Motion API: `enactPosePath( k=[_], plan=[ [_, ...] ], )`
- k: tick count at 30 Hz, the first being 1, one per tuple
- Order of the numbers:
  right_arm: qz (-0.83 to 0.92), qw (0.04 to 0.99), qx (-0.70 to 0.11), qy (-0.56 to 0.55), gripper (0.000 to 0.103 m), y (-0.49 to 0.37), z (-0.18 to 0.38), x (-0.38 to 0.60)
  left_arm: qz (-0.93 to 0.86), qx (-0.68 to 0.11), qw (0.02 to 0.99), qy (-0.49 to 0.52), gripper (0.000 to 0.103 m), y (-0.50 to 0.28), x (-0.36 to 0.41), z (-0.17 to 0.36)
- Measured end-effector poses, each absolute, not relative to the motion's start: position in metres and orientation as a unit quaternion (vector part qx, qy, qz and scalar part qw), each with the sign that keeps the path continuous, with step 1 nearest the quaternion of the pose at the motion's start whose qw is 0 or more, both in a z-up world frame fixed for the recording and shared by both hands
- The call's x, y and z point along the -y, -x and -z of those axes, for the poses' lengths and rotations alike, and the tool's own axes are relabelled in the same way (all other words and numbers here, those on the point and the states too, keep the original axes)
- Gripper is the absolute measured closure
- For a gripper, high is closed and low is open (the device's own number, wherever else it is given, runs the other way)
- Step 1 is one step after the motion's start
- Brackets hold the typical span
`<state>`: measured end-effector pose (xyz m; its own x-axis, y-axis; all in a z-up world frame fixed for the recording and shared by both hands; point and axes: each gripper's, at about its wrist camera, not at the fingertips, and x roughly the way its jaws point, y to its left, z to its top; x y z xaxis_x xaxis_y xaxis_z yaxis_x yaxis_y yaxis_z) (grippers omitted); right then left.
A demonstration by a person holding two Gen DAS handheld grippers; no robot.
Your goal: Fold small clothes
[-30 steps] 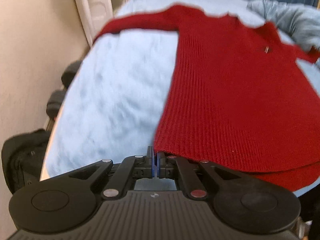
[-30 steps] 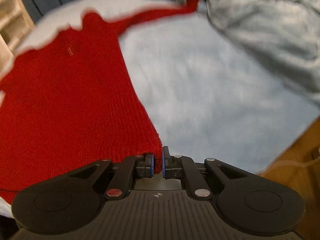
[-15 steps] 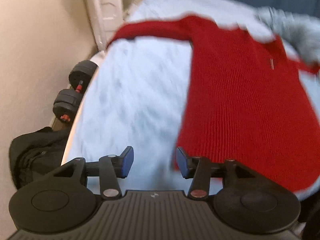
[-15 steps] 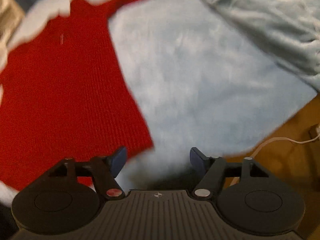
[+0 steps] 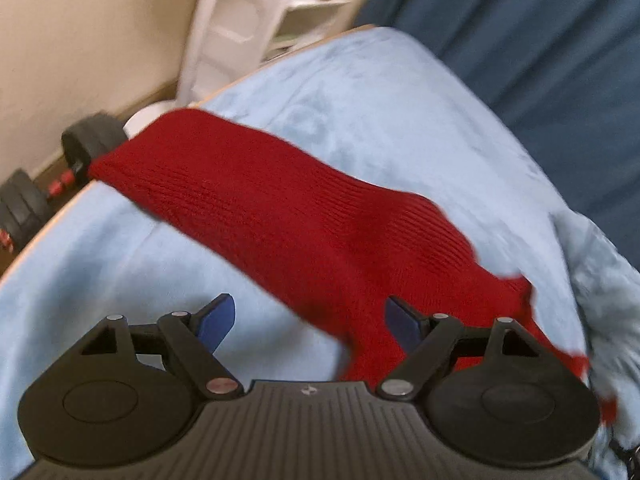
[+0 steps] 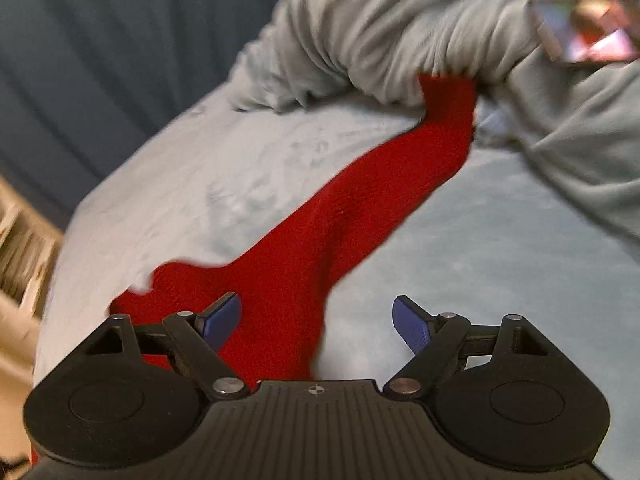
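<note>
A red knit sweater lies flat on a light blue bed cover (image 5: 360,92). In the left wrist view one red sleeve (image 5: 280,208) runs from the bed's left edge down to my left gripper (image 5: 310,320). Its jaws are opening, and the sleeve's base lies under the right fingertip (image 5: 400,320) with nothing pinched. In the right wrist view the other sleeve (image 6: 360,200) stretches up and right, its cuff (image 6: 448,96) against a grey blanket (image 6: 400,32). My right gripper (image 6: 316,318) hovers over that sleeve's base; its jaws are opening and grip nothing.
Black dumbbells (image 5: 90,146) sit on the floor beside the bed's left edge. A white shelf unit (image 5: 228,36) and a dark blue curtain (image 5: 520,48) stand behind the bed. A phone (image 6: 580,36) rests on the bunched grey blanket.
Both grippers were shut on the sweater's bottom hem; both have let go and opened. Each has swung outward and up, so each now looks at a sleeve.
</note>
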<state>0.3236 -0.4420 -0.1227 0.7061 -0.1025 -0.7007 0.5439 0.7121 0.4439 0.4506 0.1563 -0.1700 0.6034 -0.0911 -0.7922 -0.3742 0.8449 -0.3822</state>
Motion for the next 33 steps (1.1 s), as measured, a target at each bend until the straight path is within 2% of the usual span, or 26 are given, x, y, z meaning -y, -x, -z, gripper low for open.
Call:
enactPosePath(
  k=[4,7,8,9,10,11,13,18,22,23,24,26,27,28,30,31,33],
  plan=[
    [0.214,0.849,-0.341,-0.343,0.019,-0.388,0.159,0.455,-0.105,-0.438,0.838,0.308,0.017,-0.484,-0.167,0.199],
    [0.236,0.841,-0.332,-0.356,0.019,-0.413,0.176,0.467,-0.118,-0.441,0.837,0.301,0.017,-0.498,-0.166,0.211],
    [0.235,0.837,-0.335,-0.362,0.028,-0.42,0.183,0.469,-0.124,-0.435,0.843,0.291,0.017,-0.501,-0.163,0.212],
    [0.229,0.837,-0.339,-0.364,0.068,-0.428,0.19,0.471,-0.134,-0.43,0.848,0.278,0.023,-0.503,-0.158,0.211],
    [0.224,0.84,-0.345,-0.352,0.088,-0.432,0.193,0.472,-0.152,-0.424,0.854,0.258,0.058,-0.507,-0.153,0.209],
    [0.227,0.847,-0.359,-0.319,0.088,-0.436,0.193,0.469,-0.173,-0.42,0.861,0.229,0.075,-0.51,-0.149,0.207],
    [0.251,0.857,-0.366,-0.263,0.089,-0.433,0.186,0.463,-0.184,-0.413,0.859,0.24,0.083,-0.506,-0.155,0.205],
    [0.351,0.826,-0.381,-0.221,0.089,-0.397,0.179,0.469,-0.208,-0.388,0.853,0.279,0.083,-0.471,-0.171,0.196],
    [0.36,0.82,-0.397,-0.202,0.08,-0.403,0.189,0.465,-0.205,-0.388,0.851,0.288,0.081,-0.467,-0.174,0.203],
    [0.352,0.828,-0.395,-0.188,0.067,-0.406,0.187,0.461,-0.2,-0.387,0.851,0.291,0.078,-0.468,-0.176,0.202],
    [0.349,0.834,-0.391,-0.171,0.037,-0.406,0.182,0.456,-0.193,-0.386,0.851,0.299,0.072,-0.468,-0.179,0.201],
    [0.344,0.843,-0.382,-0.159,0.01,-0.389,0.168,0.448,-0.173,-0.38,0.851,0.319,0.065,-0.464,-0.187,0.197],
    [0.336,0.851,-0.369,-0.164,0.012,-0.375,0.16,0.445,-0.166,-0.378,0.85,0.328,0.055,-0.46,-0.191,0.196],
    [0.319,0.862,-0.357,-0.169,0.012,-0.36,0.152,0.439,-0.167,-0.371,0.849,0.337,0.039,-0.456,-0.198,0.196],
    [0.282,0.874,-0.36,-0.167,0.011,-0.33,0.143,0.425,-0.192,-0.343,0.848,0.356,0.02,-0.443,-0.212,0.196],
    [0.262,0.877,-0.368,-0.163,0.011,-0.315,0.142,0.417,-0.206,-0.327,0.843,0.374,0.017,-0.437,-0.222,0.197],
    [0.234,0.879,-0.383,-0.162,0.011,-0.289,0.142,0.402,-0.214,-0.309,0.822,0.428,0.017,-0.434,-0.246,0.205]
  ],
)
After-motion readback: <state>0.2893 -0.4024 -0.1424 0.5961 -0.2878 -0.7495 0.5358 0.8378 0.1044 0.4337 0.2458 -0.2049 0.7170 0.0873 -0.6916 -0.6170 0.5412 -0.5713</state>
